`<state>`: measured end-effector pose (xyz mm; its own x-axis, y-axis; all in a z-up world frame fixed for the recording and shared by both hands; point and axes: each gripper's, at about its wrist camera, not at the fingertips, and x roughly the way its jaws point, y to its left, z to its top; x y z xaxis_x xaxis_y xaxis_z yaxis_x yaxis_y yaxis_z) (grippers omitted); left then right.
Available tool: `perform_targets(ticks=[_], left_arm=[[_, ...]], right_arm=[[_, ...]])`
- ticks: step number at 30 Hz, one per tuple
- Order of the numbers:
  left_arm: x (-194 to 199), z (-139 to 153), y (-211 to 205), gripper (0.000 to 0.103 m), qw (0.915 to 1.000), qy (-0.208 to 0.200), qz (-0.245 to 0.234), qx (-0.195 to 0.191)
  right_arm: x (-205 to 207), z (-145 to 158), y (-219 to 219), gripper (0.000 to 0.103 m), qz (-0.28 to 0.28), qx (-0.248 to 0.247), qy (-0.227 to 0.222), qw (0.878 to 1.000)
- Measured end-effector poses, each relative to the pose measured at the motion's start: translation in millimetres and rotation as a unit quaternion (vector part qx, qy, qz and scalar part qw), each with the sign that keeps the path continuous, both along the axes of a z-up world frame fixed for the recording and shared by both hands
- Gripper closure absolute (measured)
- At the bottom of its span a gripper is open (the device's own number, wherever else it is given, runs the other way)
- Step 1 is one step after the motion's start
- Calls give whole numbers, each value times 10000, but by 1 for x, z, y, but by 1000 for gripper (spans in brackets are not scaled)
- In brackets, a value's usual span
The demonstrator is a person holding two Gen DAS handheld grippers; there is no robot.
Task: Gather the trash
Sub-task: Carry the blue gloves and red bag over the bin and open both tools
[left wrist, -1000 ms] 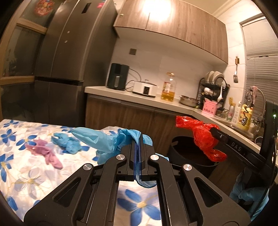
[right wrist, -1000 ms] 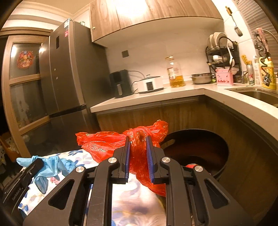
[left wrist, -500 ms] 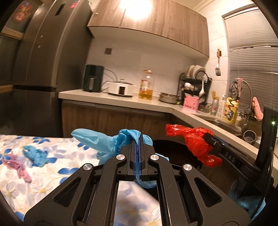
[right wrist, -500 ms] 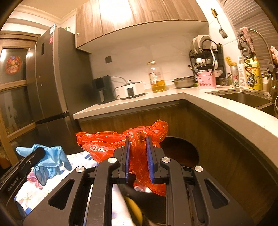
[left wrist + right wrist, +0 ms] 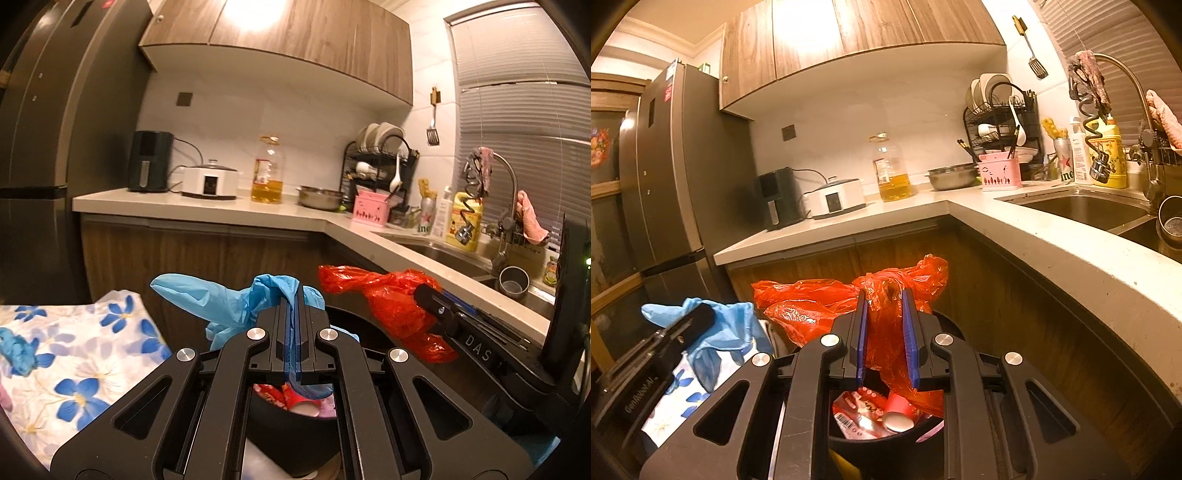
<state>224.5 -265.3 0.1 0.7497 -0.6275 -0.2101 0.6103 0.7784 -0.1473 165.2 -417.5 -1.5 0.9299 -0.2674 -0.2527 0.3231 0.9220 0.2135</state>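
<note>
While both sets of jaws are clamping their loads, we are holding two pieces of trash above the black bin (image 5: 886, 439) and working out how to drop them cleanly. Our left gripper (image 5: 293, 295) is pinching a blue glove (image 5: 221, 299), its jaws pressed fully together with only thin blue material between them. Our right gripper (image 5: 884, 299) is gripping a crumpled red plastic bag (image 5: 827, 302); its jaws are standing slightly apart, bunched plastic filling the gap.

In the right wrist view the bin is lying directly beneath the jaws, with red wrappers (image 5: 857, 410) already inside, so the bag is looking well placed. In the left wrist view the bin's opening is showing just under and beyond the jaws, while the flowered tablecloth (image 5: 85, 354) is spreading to the left. We are judging that the glove's long fingers, sticking out toward the cloth, could catch on the rim, so we are wanting the left gripper fully over the opening before letting go. Loose plastic and thin rubber tend to cling to pads; opening wide and giving each item a moment to fall is probably the safer course.

Farther out, another blue scrap (image 5: 16, 350) is lying on the cloth, apparently awaiting collection.
</note>
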Motion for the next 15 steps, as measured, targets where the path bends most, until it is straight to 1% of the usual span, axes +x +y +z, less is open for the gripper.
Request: perform_targets(ticks=[7,15], left_arm=[[15,-11,-22,103,9997,125,-178,72],[26,-22,-35,103,9990,251,-346,146]], right_arm=[[9,-3,-10,85,-28,5,9,10000],[18,-10,-15,84,34,54,36,10000]])
